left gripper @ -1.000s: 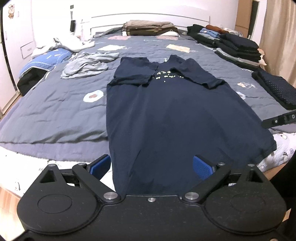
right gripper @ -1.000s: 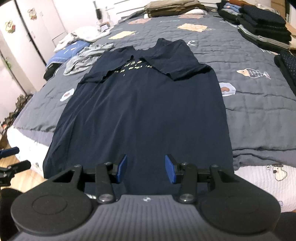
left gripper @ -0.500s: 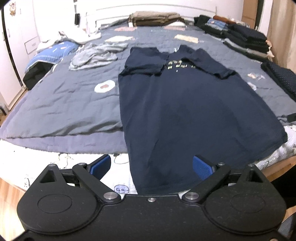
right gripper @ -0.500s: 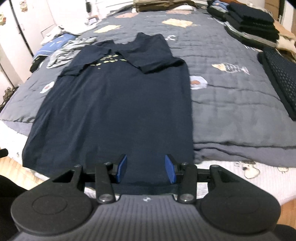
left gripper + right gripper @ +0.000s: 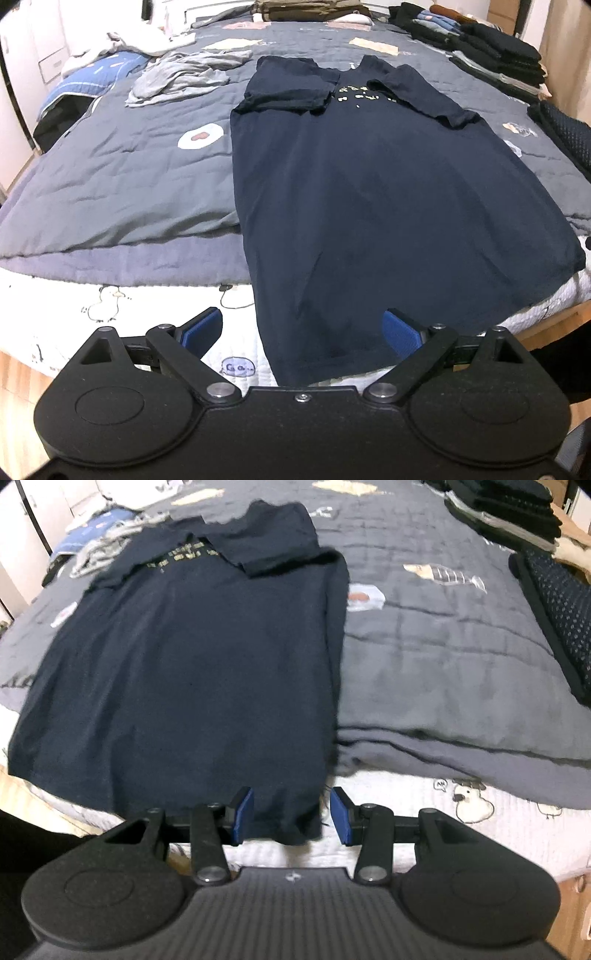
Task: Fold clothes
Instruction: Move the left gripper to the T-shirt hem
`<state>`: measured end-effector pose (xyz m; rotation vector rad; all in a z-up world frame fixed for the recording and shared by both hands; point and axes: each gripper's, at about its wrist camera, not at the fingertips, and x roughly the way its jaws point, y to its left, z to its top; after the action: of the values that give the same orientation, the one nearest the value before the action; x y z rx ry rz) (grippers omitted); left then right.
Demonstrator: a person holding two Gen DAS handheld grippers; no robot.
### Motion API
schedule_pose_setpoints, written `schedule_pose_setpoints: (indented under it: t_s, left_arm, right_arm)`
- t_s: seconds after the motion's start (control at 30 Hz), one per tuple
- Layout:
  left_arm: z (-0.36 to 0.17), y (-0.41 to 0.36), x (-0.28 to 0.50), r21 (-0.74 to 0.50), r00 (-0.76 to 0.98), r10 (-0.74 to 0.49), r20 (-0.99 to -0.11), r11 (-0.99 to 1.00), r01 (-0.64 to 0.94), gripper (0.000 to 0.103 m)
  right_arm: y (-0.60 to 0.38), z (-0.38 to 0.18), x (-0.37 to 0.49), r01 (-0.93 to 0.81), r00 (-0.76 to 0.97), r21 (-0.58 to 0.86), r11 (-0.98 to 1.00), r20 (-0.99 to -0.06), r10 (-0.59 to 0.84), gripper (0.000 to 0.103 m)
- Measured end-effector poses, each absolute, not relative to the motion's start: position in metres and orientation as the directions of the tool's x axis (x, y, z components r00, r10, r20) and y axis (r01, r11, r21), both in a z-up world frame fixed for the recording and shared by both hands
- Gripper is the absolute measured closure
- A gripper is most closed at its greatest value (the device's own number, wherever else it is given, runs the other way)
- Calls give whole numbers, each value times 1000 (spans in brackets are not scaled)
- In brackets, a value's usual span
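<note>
Now the dark navy cotton T-shirt (image 5: 369, 206) lies flat along the grey quilted bed cover (image 5: 122, 177), sleeves folded inward over the chest print, its hem hanging past the near edge of the bed. Both claws are released: the left gripper (image 5: 302, 329) spread wide over the hem's left corner, the right gripper (image 5: 291, 815) half-spread around the hem's right corner, neither blue pad pressing the cloth.

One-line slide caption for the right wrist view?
Open right gripper lines up on the hem corner of the navy T-shirt, sleeves folded in, on the bed.
</note>
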<state>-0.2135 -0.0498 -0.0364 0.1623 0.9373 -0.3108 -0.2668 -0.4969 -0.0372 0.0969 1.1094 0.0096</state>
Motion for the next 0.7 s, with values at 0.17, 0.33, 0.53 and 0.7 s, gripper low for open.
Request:
schedule_pose_setpoints:
  t_s: [0.17, 0.33, 0.53, 0.7]
  left_arm:
    - [-42, -46, -207, -14, 519, -193, -833, 945, 328, 10]
    - [-49, -43, -202, -62, 462, -222, -859, 940, 336, 10]
    - [-59, -37, -194, -114, 393, -244, -887, 939, 325, 17]
    - [-66, -33, -187, -151, 354, -272, -895, 931, 332, 40]
  right_arm:
    - [-503, -58, -263, 47, 395, 62, 997, -918, 39, 59]
    - [-509, -71, -259, 79, 383, 85, 993, -922, 49, 59]
    - [-508, -77, -255, 80, 384, 89, 993, -922, 51, 59]
    - [-506, -80, -252, 77, 378, 97, 992, -924, 61, 59]
